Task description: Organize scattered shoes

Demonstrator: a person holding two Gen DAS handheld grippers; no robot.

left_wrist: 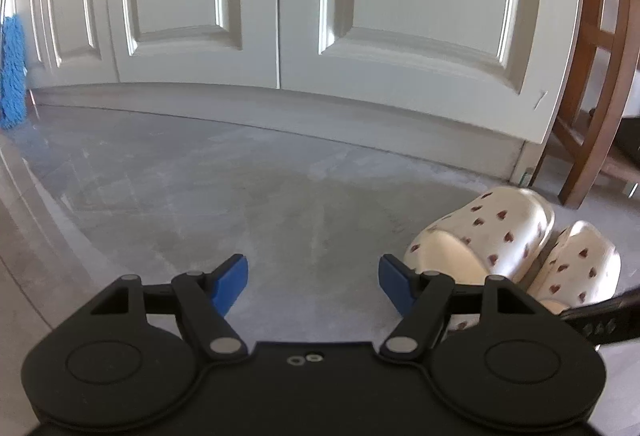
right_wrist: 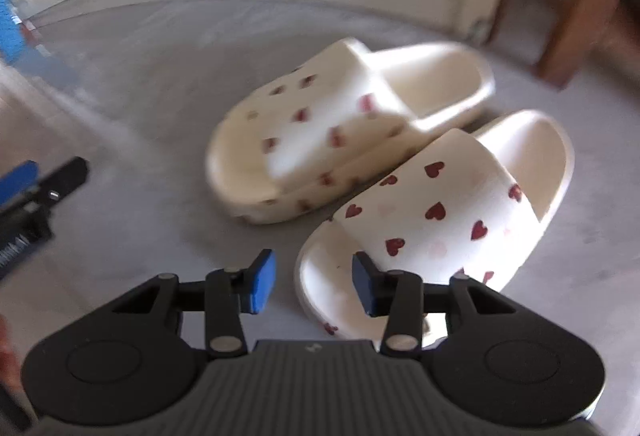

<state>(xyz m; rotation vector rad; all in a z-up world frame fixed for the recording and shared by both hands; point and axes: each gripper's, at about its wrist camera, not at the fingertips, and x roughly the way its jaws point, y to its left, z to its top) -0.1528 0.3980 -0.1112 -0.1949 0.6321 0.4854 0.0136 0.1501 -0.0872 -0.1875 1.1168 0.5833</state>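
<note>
Two cream slide slippers with red hearts lie side by side on the grey floor. In the right wrist view the far slipper (right_wrist: 344,128) is blurred. The near slipper (right_wrist: 440,212) has its toe toward me. My right gripper (right_wrist: 312,284) stands open astride that toe rim, one pad over the footbed and one over the floor, neither pressing. In the left wrist view my left gripper (left_wrist: 314,282) is wide open over bare floor with nothing in it. The slippers (left_wrist: 488,232) lie to its right. The left gripper (right_wrist: 40,192) also shows at the left edge of the right wrist view.
White panelled doors (left_wrist: 280,16) with a skirting board run along the back. A wooden chair (left_wrist: 592,108) stands at the right, close behind the slippers. A blue fringed mop (left_wrist: 12,72) hangs at the far left. Grey floor (left_wrist: 240,196) spreads between them.
</note>
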